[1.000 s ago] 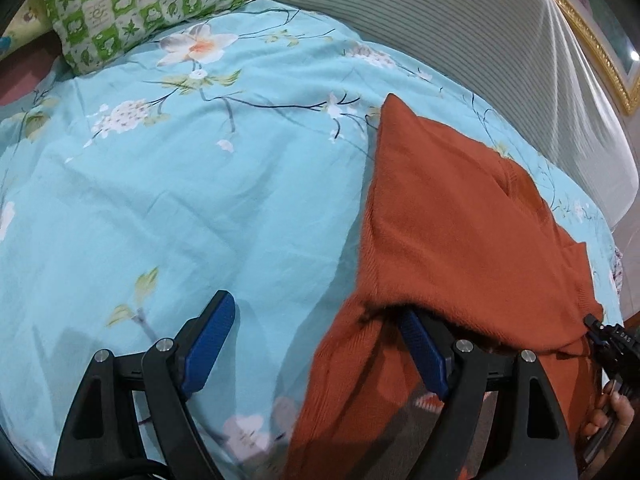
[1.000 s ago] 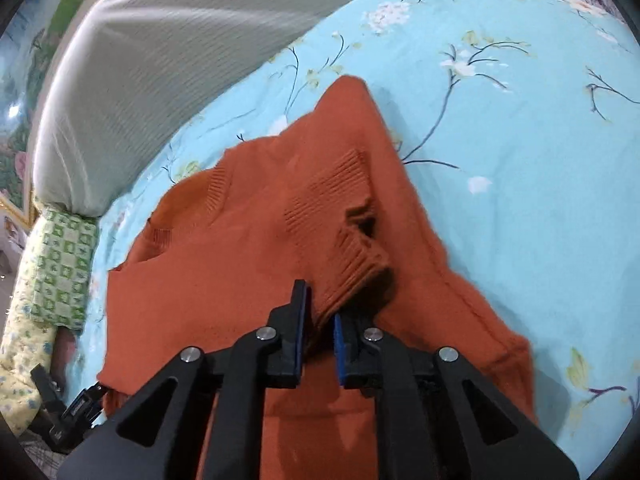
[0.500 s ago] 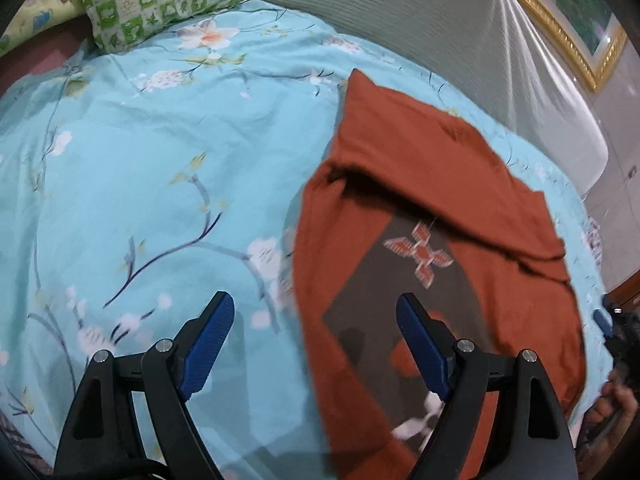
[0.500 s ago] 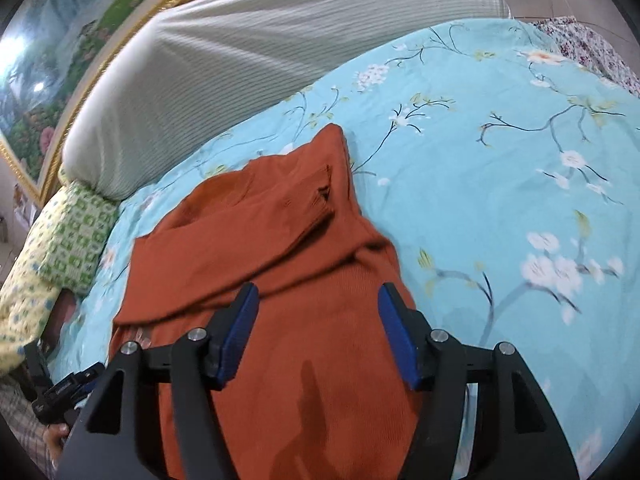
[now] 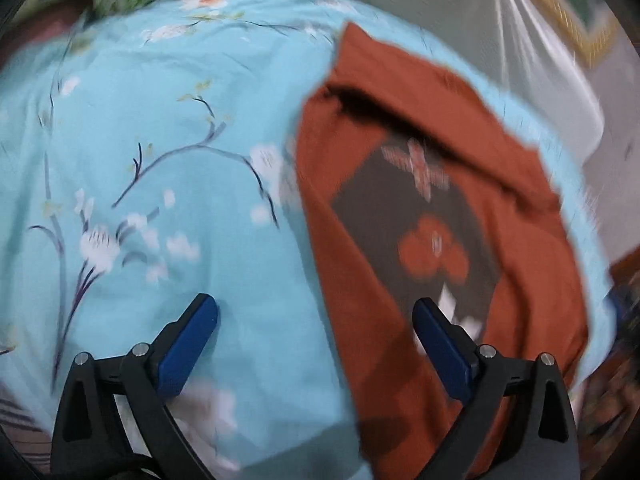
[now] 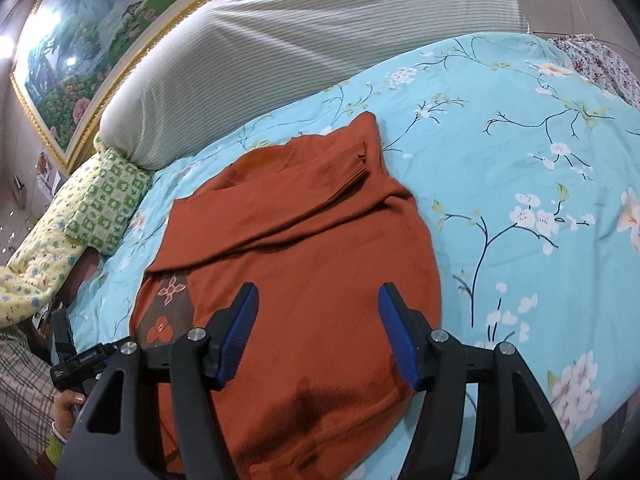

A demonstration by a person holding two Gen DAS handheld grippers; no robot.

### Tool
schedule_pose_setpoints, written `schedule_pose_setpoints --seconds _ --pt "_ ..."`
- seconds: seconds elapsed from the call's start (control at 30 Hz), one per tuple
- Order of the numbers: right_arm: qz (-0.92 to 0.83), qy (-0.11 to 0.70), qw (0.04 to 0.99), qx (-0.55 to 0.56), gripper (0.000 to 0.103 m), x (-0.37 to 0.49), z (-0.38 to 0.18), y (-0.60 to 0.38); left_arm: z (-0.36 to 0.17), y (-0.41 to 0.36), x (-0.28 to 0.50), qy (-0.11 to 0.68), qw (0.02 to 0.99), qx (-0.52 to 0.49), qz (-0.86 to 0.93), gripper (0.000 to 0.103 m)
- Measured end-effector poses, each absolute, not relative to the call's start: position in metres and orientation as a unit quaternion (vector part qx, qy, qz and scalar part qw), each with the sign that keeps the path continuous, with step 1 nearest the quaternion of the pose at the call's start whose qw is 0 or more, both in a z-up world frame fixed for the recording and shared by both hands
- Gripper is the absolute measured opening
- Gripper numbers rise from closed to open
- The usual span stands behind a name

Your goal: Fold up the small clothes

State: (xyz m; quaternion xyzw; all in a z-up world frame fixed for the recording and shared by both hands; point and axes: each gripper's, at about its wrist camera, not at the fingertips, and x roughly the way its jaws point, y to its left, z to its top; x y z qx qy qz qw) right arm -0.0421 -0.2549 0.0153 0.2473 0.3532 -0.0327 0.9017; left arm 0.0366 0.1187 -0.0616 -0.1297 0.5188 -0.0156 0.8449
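An orange knit sweater (image 6: 304, 240) lies on the light blue flowered bedsheet (image 6: 520, 152). Both sleeves are folded in over its upper part, and a brown patch with flowers (image 6: 168, 308) shows at its left. My right gripper (image 6: 318, 316) is open and empty, hovering above the sweater's lower half. In the blurred left wrist view the sweater (image 5: 440, 208) lies to the right, its brown patch (image 5: 420, 220) facing up. My left gripper (image 5: 316, 320) is open and empty above the sweater's left edge and the sheet (image 5: 160, 160).
A grey striped bolster (image 6: 320, 52) runs along the head of the bed under a gold-framed painting (image 6: 100, 24). A green checked pillow (image 6: 108, 200) lies at the far left. The bed's edge is near at the right (image 6: 600, 420).
My right gripper has let go of the sleeve cuff, opened, and pulled back. My left gripper has drawn back from under the sweater's fold, which now lies flat.
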Motion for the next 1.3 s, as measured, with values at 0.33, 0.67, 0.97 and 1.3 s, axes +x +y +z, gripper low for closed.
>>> schedule_pose_setpoints --seconds 0.33,0.67,0.97,1.3 --pt "-0.026 0.414 0.889 0.192 0.063 -0.088 -0.001 -0.22 -0.06 0.062 -0.01 0.547 0.815 -0.173 -0.075 0.098" --pt "-0.045 0.493 0.859 0.131 0.063 -0.074 -0.047 -0.177 -0.073 0.032 -0.006 0.563 0.82 -0.095 -0.047 0.098" --pt "-0.042 0.491 0.859 0.143 0.016 -0.102 -0.045 -0.221 -0.068 0.06 -0.033 0.547 0.83 -0.071 -0.087 0.054" --pt "-0.011 0.47 0.839 0.275 0.018 -0.126 -0.048 -0.264 -0.065 0.114 -0.043 0.563 0.795 -0.191 -0.12 0.071"
